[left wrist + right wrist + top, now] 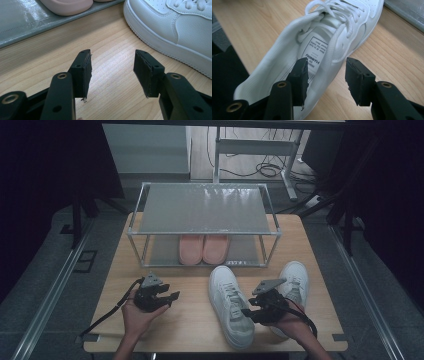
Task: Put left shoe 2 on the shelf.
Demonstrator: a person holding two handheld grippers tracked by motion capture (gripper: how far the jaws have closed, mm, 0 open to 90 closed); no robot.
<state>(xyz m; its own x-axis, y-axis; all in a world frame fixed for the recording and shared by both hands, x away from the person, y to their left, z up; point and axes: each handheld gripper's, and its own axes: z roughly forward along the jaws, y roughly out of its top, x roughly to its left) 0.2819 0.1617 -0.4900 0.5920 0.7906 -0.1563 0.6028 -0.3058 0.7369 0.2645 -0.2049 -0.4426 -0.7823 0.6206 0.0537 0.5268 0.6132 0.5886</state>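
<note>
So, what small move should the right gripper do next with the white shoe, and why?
Probably close the right gripper on the side wall of the left white sneaker. Its jaws stand open, one inside the shoe's opening and one outside, with the wall between them but not pressed. The rack behind holds pink slippers, with free space beside them on the lower shelf.

jaws apart straddling the side wall of a white sneaker (332, 32) on wood.

pink slippers (203, 248) half hidden under rack's top shelf (203, 209), second white sneaker (292, 279) partly covered by right claw (254, 308) and hand, insole label print (315, 56) too blurred to read, left sneaker (175, 30) cut off by frame edge
</note>
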